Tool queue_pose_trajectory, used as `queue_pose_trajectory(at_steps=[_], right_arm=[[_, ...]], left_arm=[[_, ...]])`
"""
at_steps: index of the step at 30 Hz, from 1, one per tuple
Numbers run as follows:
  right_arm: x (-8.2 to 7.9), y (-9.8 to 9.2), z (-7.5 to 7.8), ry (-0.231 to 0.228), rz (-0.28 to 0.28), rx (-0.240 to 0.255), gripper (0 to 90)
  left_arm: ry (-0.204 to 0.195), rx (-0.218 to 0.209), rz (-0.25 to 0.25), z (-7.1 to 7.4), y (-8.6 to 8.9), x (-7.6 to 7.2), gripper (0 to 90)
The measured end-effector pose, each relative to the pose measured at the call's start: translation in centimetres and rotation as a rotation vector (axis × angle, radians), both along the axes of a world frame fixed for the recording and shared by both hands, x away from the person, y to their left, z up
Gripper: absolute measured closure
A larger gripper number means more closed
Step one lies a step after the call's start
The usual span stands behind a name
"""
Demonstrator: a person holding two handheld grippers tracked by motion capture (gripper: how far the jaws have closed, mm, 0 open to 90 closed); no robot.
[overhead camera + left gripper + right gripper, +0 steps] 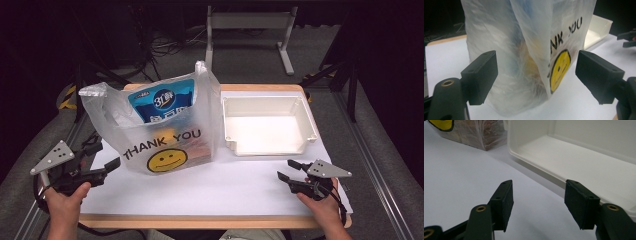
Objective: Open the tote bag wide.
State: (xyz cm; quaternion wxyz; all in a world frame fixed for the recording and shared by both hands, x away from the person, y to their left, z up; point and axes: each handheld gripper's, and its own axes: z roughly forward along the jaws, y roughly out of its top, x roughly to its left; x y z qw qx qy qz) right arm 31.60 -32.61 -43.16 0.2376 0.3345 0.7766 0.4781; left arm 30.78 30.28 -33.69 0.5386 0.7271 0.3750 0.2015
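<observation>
A plastic bag [160, 130] with a smiley face stands on the bench [210, 192], holding a blue packet [162, 102] and perhaps boxes. The left hand-held gripper [111, 169] sits just beside it, jaws apart and empty. The right hand-held gripper [289, 170], jaws also apart, rests near a white tray [310, 125].

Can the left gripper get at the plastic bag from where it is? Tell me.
Probably yes. The left gripper is open and aimed at the plastic bag, with bare white table between them.
</observation>
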Motion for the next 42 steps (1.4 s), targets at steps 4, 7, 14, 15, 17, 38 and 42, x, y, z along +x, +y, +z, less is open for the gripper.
queue_pose_trajectory(at_steps=[4, 7, 14, 15, 17, 38, 42], right_arm=[[0.1, 0.1, -0.1, 0.003, -0.003, -0.006, 40.4], [0.1, 0.1, -0.1, 0.004, -0.005, -0.007, 40.2], [0.2, 0.3, -0.2, 0.009, -0.007, -0.015, 39.9], [0.2, 0.3, -0.3, 0.009, -0.007, -0.017, 39.9], [0.2, 0.4, -0.3, 0.009, -0.005, -0.019, 39.7], [-0.1, 0.7, 0.1, -0.017, -0.005, -0.028, 39.3], [-0.1, 0.8, 0.3, -0.022, -0.004, -0.019, 39.5]], left_arm=[[0.01, 0.0, -0.014, 0.6, -0.1, 0.9, 15.1], [0.005, -0.014, -0.019, 0.8, -0.2, 1.2, 15.1], [-0.015, -0.022, -0.015, 0.7, -0.8, 2.4, 16.0], [-0.016, -0.032, -0.017, 0.5, -0.8, 2.7, 16.5], [-0.004, -0.058, -0.028, 0.0, -0.9, 3.2, 17.7], [-0.021, -0.015, 0.017, -0.8, -2.2, 4.1, 65.0], [-0.032, -0.013, 0.008, -0.7, -2.3, 3.9, 78.6]])
